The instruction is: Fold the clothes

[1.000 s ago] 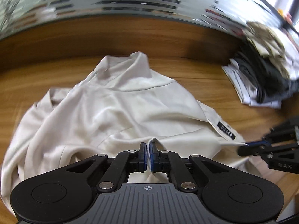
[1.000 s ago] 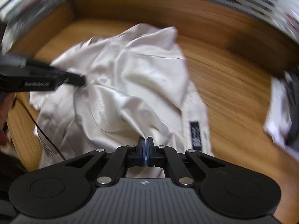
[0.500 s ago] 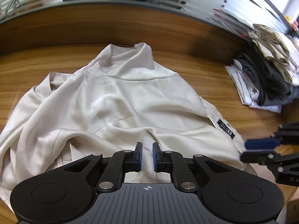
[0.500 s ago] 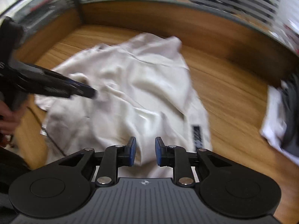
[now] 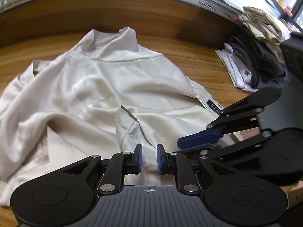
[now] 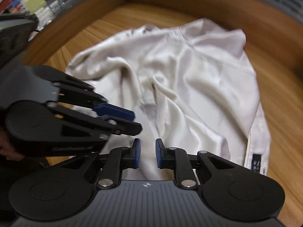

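We hold the left gripper [image 5: 148, 158] tilted steeply downward, its blue pads [image 5: 138, 157] parted by a narrow gap, pressing on nothing, and its jaws are opening. Our right gripper [image 6: 146, 156] points down at a similar slant, just beside the left and angled toward it, tips near each other; its jaws are closing, pads apart and clamping nothing. Part of our left hand [image 6: 8, 149] shows behind its gripper.

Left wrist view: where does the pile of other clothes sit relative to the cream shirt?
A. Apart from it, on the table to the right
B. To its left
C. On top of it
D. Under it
A: the pile lies right of the shirt, bare table between them.
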